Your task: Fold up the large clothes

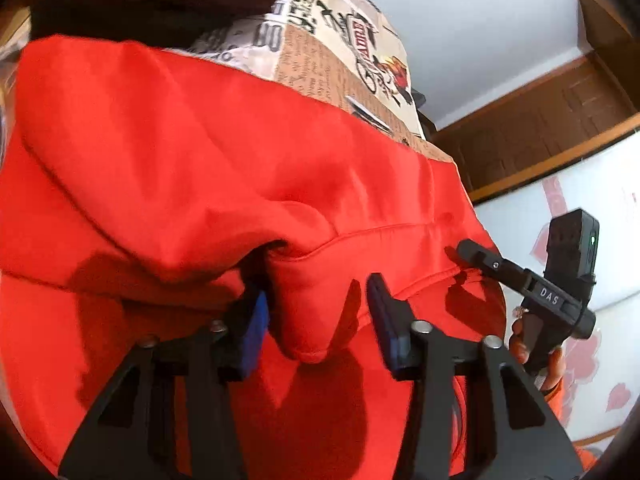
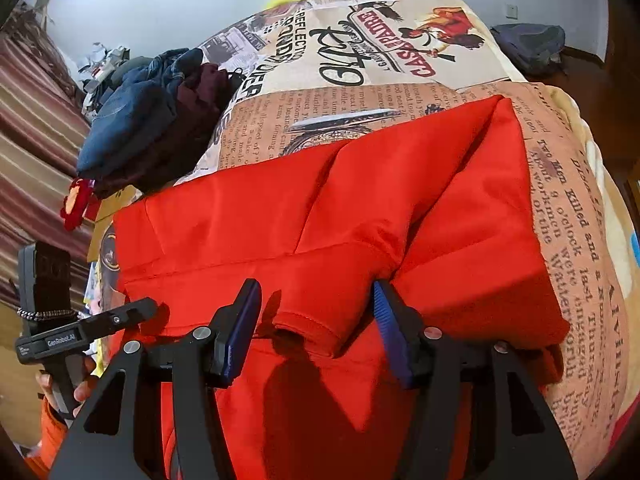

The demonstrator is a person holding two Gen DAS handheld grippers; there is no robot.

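A large red garment (image 1: 180,152) lies partly folded on a bed with a newspaper-print cover (image 1: 320,60). In the left wrist view my left gripper (image 1: 316,312) is open, its blue pads either side of a hanging red fold. My right gripper shows there at the right (image 1: 472,254), its tip at the garment's edge. In the right wrist view the red garment (image 2: 360,200) lies in flat folds, and my right gripper (image 2: 316,320) is open around a rolled red cuff or hem (image 2: 308,332). My left gripper appears at the far left (image 2: 132,312).
A pile of dark blue and maroon clothes (image 2: 152,120) sits at the bed's far left. A dark bag (image 2: 528,48) lies on the floor by the wall. A wooden door (image 1: 540,128) and a striped curtain (image 2: 36,140) border the room.
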